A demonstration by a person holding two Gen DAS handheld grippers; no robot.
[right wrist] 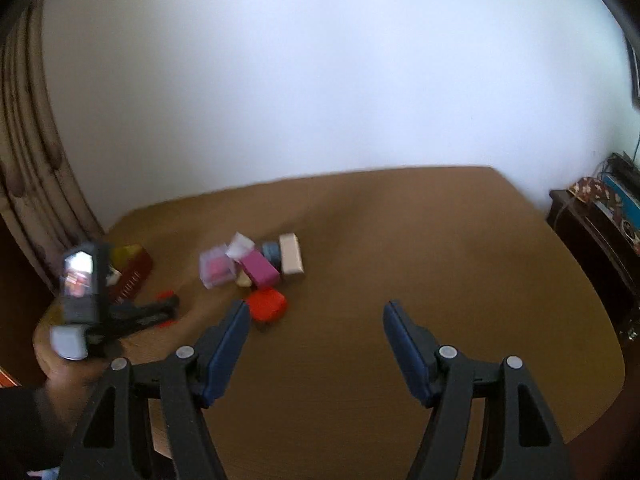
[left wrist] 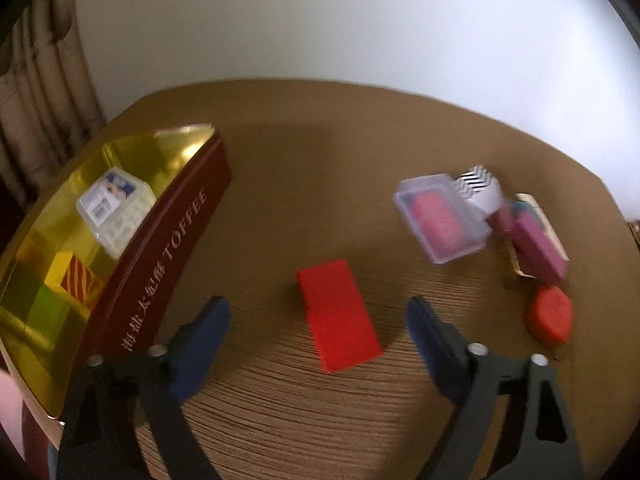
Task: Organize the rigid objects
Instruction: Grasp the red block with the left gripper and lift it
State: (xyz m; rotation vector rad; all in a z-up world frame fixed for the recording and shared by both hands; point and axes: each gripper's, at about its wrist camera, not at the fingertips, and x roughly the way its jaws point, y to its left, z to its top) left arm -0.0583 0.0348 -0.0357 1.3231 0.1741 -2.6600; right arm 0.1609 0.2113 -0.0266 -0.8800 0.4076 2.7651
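A red block (left wrist: 340,316) lies flat on the wooden table (left wrist: 304,400), between the blue fingers of my left gripper (left wrist: 318,312), which stands open and clear of it. To its left is a maroon toffee tin (left wrist: 168,256) with a gold inside, holding a clear box (left wrist: 116,204) and yellow and green blocks (left wrist: 60,280). At the right lie a clear box with pink contents (left wrist: 440,220), a striped tape roll (left wrist: 480,184), a pink block (left wrist: 540,248) and a red round piece (left wrist: 550,320). My right gripper (right wrist: 316,312) is open over bare table, with the red round piece (right wrist: 266,304) just past its left fingertip.
A curtain (left wrist: 36,120) hangs at the left and a white wall (right wrist: 320,80) runs behind the table. A dark cabinet (right wrist: 592,232) with clutter stands past the table's right edge. A hand (right wrist: 60,364) holds the left gripper at the left of the right wrist view.
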